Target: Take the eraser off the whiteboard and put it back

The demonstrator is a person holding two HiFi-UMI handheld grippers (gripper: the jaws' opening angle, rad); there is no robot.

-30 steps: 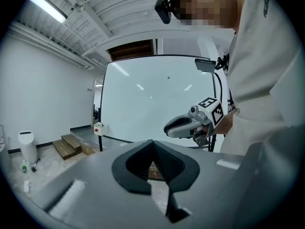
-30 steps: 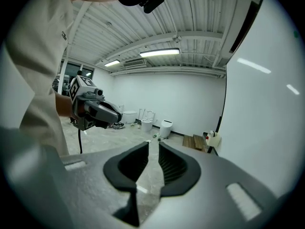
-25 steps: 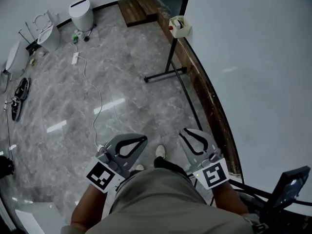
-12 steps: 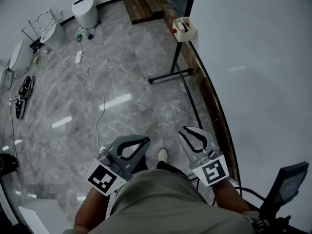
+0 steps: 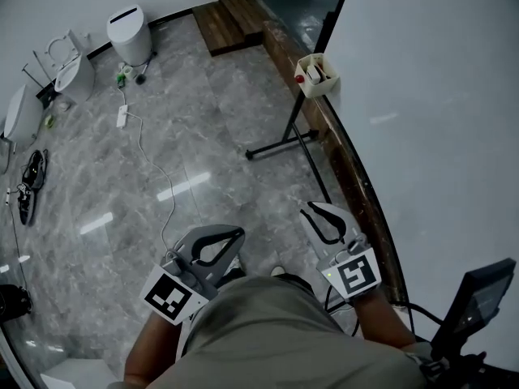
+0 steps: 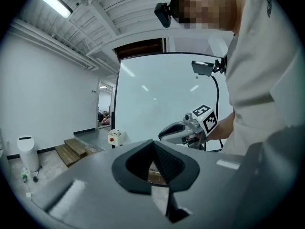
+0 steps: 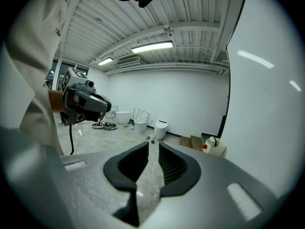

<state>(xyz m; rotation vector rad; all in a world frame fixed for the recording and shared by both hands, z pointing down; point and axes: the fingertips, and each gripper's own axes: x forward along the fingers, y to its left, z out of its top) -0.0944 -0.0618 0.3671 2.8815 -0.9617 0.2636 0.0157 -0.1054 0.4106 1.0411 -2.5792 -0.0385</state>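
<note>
1. We hold our left gripper [image 6: 152,142] low in front of our waist, its jaws meeting at the tips, empty.
2. Our right gripper [image 7: 151,145] rides alongside, its jaws a thin slit apart, empty.
3. Both point forward and slightly down.

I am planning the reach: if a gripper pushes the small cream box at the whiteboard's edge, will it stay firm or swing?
The small cream box probably shifts or tips: it seems hung on the white whiteboard's frame, with no support visible beneath it. It looks like thin plastic, so likely light. The loose items inside may rattle.
</note>
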